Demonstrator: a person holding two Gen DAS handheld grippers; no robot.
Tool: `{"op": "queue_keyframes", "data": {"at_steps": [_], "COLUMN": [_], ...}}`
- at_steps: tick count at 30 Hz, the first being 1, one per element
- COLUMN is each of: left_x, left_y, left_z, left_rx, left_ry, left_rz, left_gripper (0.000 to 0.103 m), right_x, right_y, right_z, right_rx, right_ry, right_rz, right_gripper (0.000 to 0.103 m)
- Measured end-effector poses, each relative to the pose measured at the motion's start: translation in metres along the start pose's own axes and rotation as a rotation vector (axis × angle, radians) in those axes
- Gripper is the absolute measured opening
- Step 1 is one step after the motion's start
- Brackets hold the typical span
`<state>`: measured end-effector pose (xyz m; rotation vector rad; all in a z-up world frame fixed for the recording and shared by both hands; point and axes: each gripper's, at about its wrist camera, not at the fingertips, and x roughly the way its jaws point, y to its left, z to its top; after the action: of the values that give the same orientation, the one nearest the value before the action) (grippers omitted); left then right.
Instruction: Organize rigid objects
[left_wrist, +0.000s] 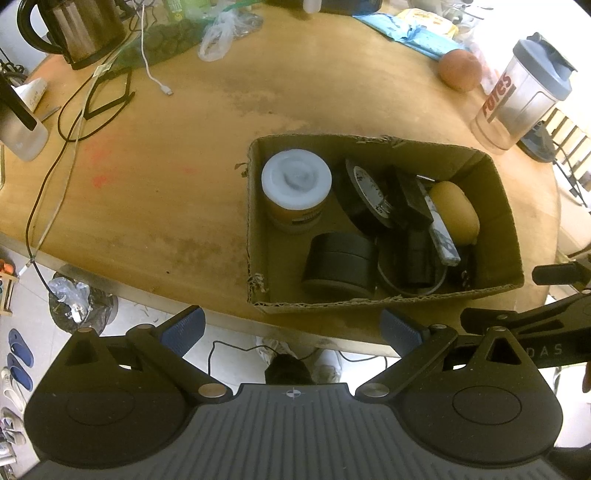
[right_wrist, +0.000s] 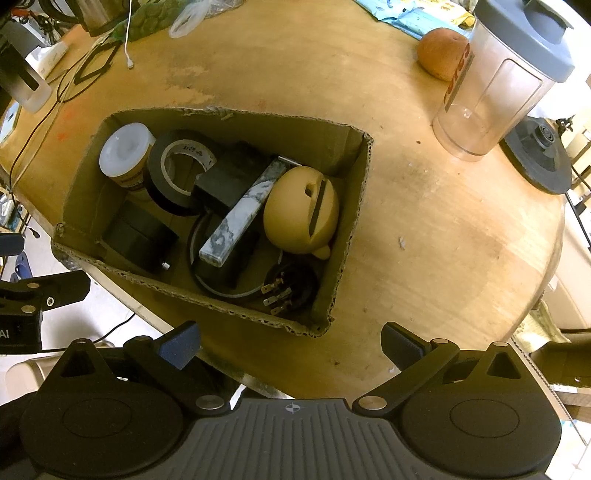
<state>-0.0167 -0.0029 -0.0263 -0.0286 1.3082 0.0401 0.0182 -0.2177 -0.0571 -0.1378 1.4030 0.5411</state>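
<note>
A cardboard box (left_wrist: 498, 206) (right_wrist: 354, 192) sits near the round wooden table's front edge. Inside it are a white-lidded jar (left_wrist: 295, 184) (right_wrist: 125, 155), a black tape roll (left_wrist: 364, 199) (right_wrist: 177, 173), a black cylinder (left_wrist: 338, 264) (right_wrist: 138, 238), a marbled bar (left_wrist: 443, 232) (right_wrist: 242, 210), a tan rounded piece (left_wrist: 456, 212) (right_wrist: 301, 210) and dark parts. My left gripper (left_wrist: 291, 330) hangs open just off the table's edge, in front of the box. My right gripper (right_wrist: 291, 345) is open above the box's near right corner. Both are empty.
A clear shaker bottle (left_wrist: 524, 96) (right_wrist: 502, 81) and a brown round fruit (left_wrist: 460, 70) (right_wrist: 441, 53) stand at the back right. A kettle (left_wrist: 77, 29), cables (left_wrist: 62, 122) and plastic bags (left_wrist: 218, 33) crowd the back left. A black disc (right_wrist: 539, 155) lies at the right edge.
</note>
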Motion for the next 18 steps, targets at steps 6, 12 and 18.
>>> {"op": "queue_keyframes", "data": {"at_steps": [6, 12, 18], "left_x": [0.0003, 0.0005, 0.0009], "left_y": [-0.0002, -0.0003, -0.0001], "left_z": [0.0000, 0.0001, 0.0009], "left_rx": [0.000, 0.000, 0.000], "left_ry": [0.000, 0.000, 0.002], "left_rz": [0.000, 0.000, -0.001], "left_gripper": [0.103, 0.103, 0.103], "right_x": [0.0000, 0.0003, 0.0004], "right_y": [-0.0002, 0.0000, 0.0001], "right_z": [0.0007, 0.0014, 0.0013], "right_rx": [0.002, 0.003, 0.003], "right_ry": [0.001, 0.002, 0.002], "right_rz": [0.000, 0.001, 0.000], "right_gripper": [0.103, 0.103, 0.103]}}
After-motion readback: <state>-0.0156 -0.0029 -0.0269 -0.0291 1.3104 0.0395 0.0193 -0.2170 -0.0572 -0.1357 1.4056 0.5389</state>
